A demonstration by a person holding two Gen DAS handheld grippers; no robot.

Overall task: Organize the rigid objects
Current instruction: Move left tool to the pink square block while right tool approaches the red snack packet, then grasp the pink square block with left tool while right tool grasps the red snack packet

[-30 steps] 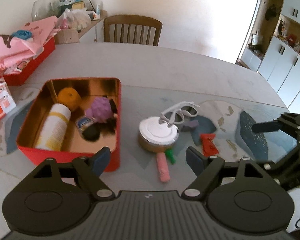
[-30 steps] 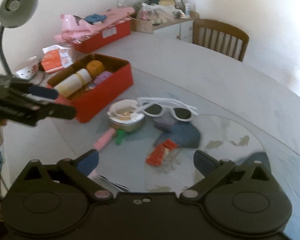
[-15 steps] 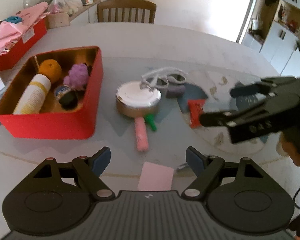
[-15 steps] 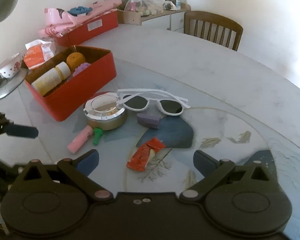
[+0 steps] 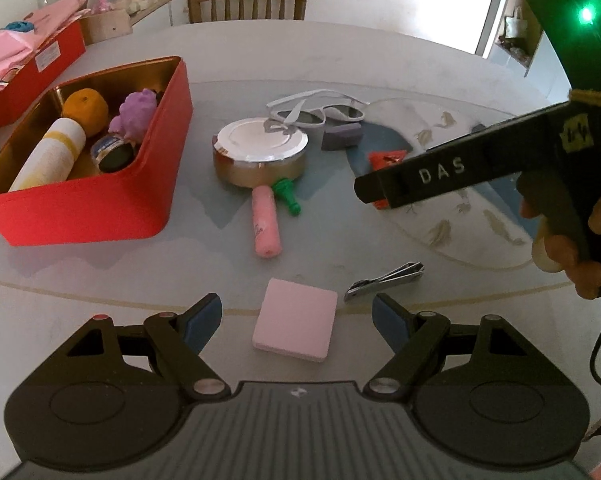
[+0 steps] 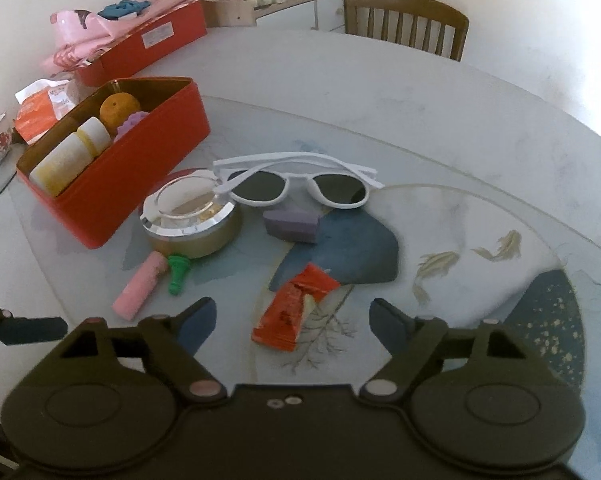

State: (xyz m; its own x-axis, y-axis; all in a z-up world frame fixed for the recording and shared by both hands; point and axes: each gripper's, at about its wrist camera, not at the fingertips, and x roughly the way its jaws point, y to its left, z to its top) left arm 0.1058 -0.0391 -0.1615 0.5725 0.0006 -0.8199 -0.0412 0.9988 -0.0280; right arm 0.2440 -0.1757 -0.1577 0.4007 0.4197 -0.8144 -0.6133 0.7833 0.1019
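Observation:
A red tin box (image 5: pixel 148 216) (image 6: pixel 140 184) holds a bottle, an orange, a purple toy and a small jar. Beside it lie a round silver-lidded tin (image 5: pixel 260 152) (image 6: pixel 190 220), white sunglasses (image 6: pixel 296 180), a purple block (image 6: pixel 292 224), a pink tube (image 5: pixel 265 222), a green piece (image 5: pixel 286 196), a red packet (image 6: pixel 296 312), nail clippers (image 5: pixel 384 280) and a pink square pad (image 5: pixel 296 324). My left gripper (image 5: pixel 296 320) is open, straddling the pink pad. My right gripper (image 6: pixel 292 320) is open above the red packet.
A wooden chair (image 5: pixel 246 0) stands at the table's far side. A second red box with pink cloth (image 6: pixel 140 48) sits at the back left, near an orange packet (image 6: pixel 36 108). The right gripper's body (image 5: pixel 480 160) crosses the left wrist view.
Both grippers have pulled back toward the near table edge. The pink pad and nail clippers have come into the left wrist view. Both stayed open and empty.

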